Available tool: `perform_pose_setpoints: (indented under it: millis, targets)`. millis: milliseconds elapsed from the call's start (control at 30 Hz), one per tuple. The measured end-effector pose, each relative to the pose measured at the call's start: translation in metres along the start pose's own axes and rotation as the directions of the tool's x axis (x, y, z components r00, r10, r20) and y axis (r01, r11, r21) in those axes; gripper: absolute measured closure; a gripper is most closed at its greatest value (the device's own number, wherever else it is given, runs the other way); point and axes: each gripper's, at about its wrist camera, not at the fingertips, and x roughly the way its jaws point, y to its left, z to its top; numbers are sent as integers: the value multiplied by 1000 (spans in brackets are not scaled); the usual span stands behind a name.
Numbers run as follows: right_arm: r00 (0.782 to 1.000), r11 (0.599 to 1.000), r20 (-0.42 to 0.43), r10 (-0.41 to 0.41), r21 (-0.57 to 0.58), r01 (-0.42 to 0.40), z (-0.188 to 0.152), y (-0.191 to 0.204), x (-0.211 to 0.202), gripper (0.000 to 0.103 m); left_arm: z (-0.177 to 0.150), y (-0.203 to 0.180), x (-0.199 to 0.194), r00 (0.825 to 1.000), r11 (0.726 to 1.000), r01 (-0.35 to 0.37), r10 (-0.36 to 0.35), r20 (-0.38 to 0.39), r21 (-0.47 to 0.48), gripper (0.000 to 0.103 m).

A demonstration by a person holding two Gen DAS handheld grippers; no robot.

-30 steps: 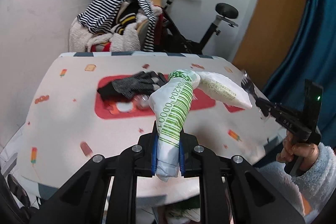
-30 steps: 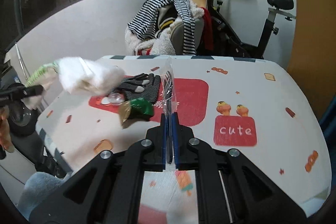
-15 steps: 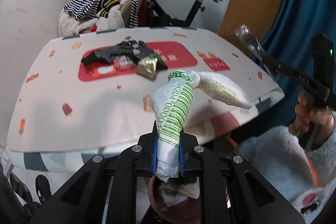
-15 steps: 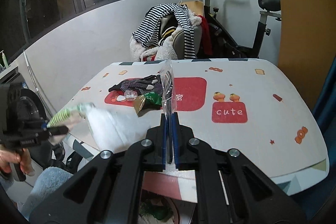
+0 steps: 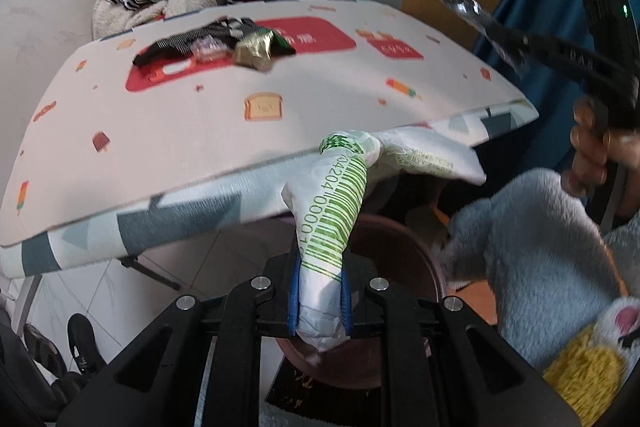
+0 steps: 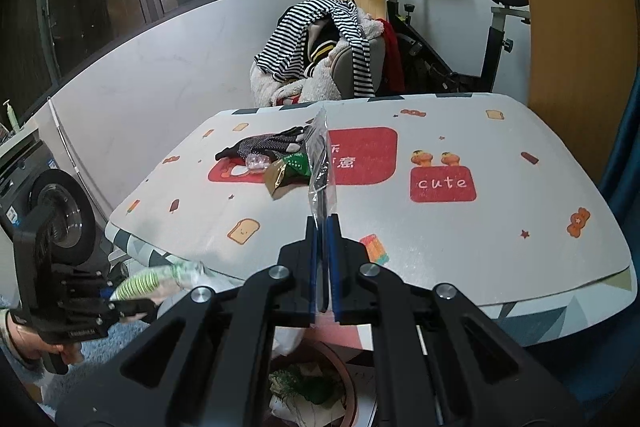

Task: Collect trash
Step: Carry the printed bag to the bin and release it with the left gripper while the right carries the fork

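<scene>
Left gripper [image 5: 320, 301] clamps the white-green wrapper [image 5: 334, 223] directly above the brown bin [image 5: 404, 267]. Right gripper [image 6: 324, 267] clamps a clear plastic wrapper [image 6: 320, 167], higher than the bin.

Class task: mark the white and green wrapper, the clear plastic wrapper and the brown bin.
white and green wrapper [image 5: 334, 223], left wrist view, on its green barcode.
clear plastic wrapper [image 6: 320, 163], right wrist view, mid-sheet.
brown bin [image 5: 416, 259], left wrist view, on its right rim.
</scene>
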Motion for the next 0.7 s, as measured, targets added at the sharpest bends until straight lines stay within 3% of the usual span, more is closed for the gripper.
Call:
perform_pose_setpoints:
  millis: [333, 500, 700]
  targets:
    - [1000, 1000, -17, 8, 12, -8, -14, 1, 1, 94, -27, -12, 17, 995, 998, 7, -2, -95, 55, 87]
    - [999, 1000, -32, 12, 25, -11, -20, 1, 4, 94, -37, -21, 37, 983, 994, 1, 19, -184, 106, 87]
    - [999, 1000, -45, 9, 22, -8, -26, -1, 5, 94, -40, -26, 54, 971, 992, 12, 19, -240, 126, 86]
